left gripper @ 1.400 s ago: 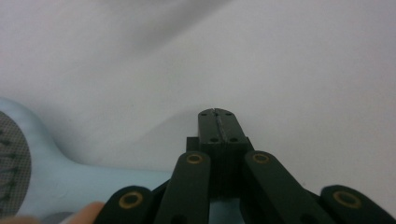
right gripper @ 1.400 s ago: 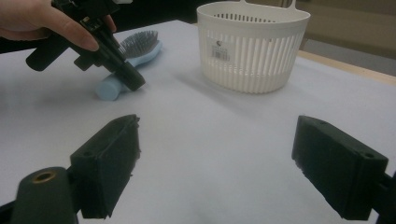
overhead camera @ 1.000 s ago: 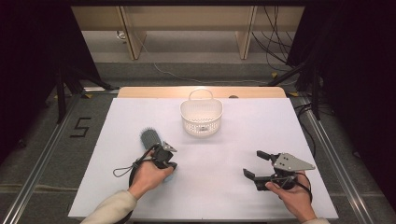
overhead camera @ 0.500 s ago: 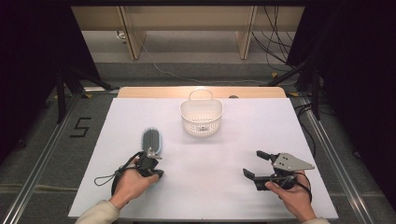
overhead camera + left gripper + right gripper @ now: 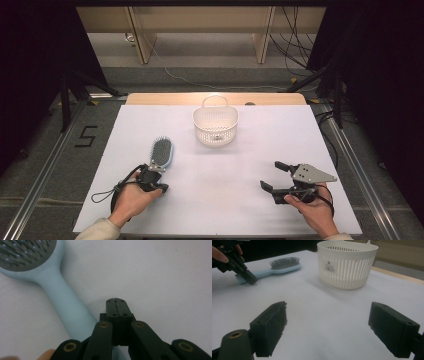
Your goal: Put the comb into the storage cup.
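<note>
White table (image 5: 225,200) across the middle of the high view, dark floor and cables around it, a pale wooden edge along its far side. White slatted basket (image 5: 215,125) upright at upper centre of the table, handle loop toward the far edge. Light blue hairbrush (image 5: 161,152) lying flat left of centre, bristles up, handle toward the bottom of the frame. Left gripper (image 5: 151,181) at lower left, held in the left hand (image 5: 131,200), jaws pressed together on nothing, tip just beside the brush handle in the left gripper view. Right gripper (image 5: 274,176) at lower right, in the right hand (image 5: 316,212), jaws spread wide, well apart from basket and brush.
</note>
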